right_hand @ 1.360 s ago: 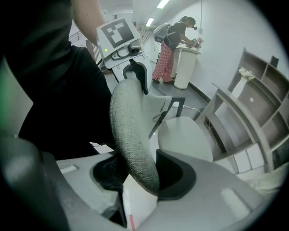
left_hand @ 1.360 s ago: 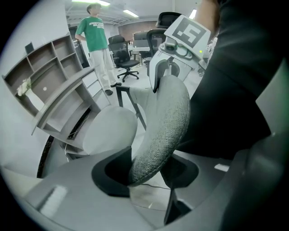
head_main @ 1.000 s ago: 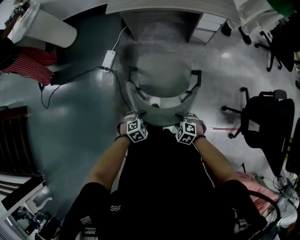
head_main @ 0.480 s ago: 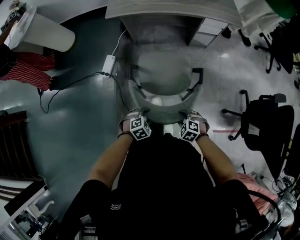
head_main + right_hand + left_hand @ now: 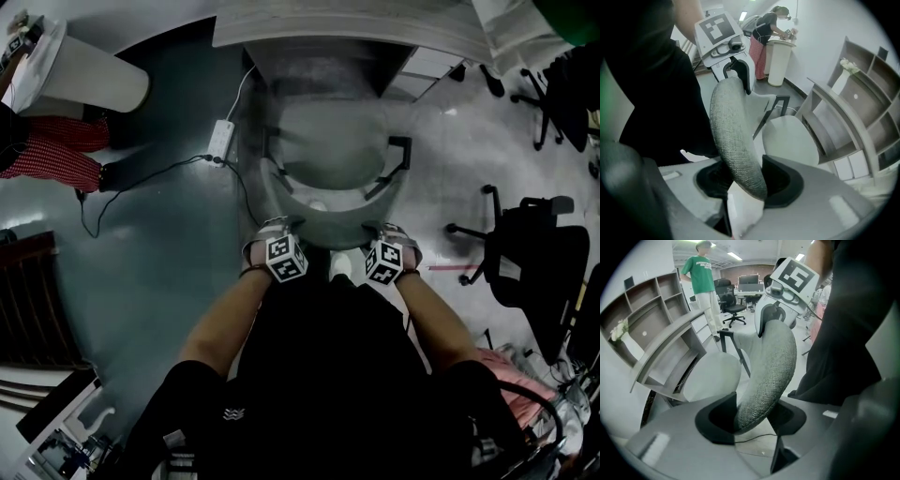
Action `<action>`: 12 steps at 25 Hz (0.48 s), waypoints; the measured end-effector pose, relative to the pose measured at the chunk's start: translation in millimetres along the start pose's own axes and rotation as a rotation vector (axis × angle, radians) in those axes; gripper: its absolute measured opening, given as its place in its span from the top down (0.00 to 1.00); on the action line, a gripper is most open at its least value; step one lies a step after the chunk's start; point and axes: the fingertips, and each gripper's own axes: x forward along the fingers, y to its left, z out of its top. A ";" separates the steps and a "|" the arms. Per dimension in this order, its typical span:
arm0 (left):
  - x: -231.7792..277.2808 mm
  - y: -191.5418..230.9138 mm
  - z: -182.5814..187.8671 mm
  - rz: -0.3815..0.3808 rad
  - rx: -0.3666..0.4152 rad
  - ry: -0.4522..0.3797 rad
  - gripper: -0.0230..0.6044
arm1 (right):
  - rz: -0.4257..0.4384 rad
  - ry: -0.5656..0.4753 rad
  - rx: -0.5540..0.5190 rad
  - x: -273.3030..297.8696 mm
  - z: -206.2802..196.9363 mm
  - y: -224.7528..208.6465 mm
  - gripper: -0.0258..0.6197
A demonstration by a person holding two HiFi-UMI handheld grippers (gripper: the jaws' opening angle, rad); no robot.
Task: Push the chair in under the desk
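Note:
The grey chair stands in front of the desk (image 5: 347, 28), its seat (image 5: 328, 141) partly below the desk's edge. In the head view my left gripper (image 5: 278, 228) and right gripper (image 5: 382, 230) clamp the curved fabric backrest (image 5: 328, 217) at its two ends. In the left gripper view the backrest (image 5: 768, 366) runs between the dark pads of my left gripper (image 5: 752, 420), which press on it. My right gripper (image 5: 747, 180) pinches the backrest (image 5: 733, 136) the same way. The seat (image 5: 792, 136) and the desk's shelves (image 5: 853, 108) lie beyond.
A white power strip (image 5: 222, 141) with a black cable lies on the floor left of the chair. Farther left stand a white bin (image 5: 84, 75) and a person in red chequered trousers (image 5: 52, 155). A black office chair (image 5: 539, 262) stands right. A drawer unit (image 5: 427, 66) flanks the desk opening.
The chair has rolled forward toward the desk with both grippers still clamped on its backrest. The desk edge and power strip now sit nearer to me.

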 end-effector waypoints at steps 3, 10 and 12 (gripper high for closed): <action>2.8 16.3 1.3 -0.008 0.008 -0.011 0.65 | -0.010 0.017 0.006 4.2 3.4 -17.3 0.71; 8.6 58.6 4.1 -0.014 0.020 -0.010 0.65 | -0.017 0.036 0.025 14.7 13.7 -55.4 0.71; 9.7 73.4 1.5 -0.014 0.022 -0.006 0.65 | -0.020 0.034 0.032 19.2 20.7 -66.5 0.71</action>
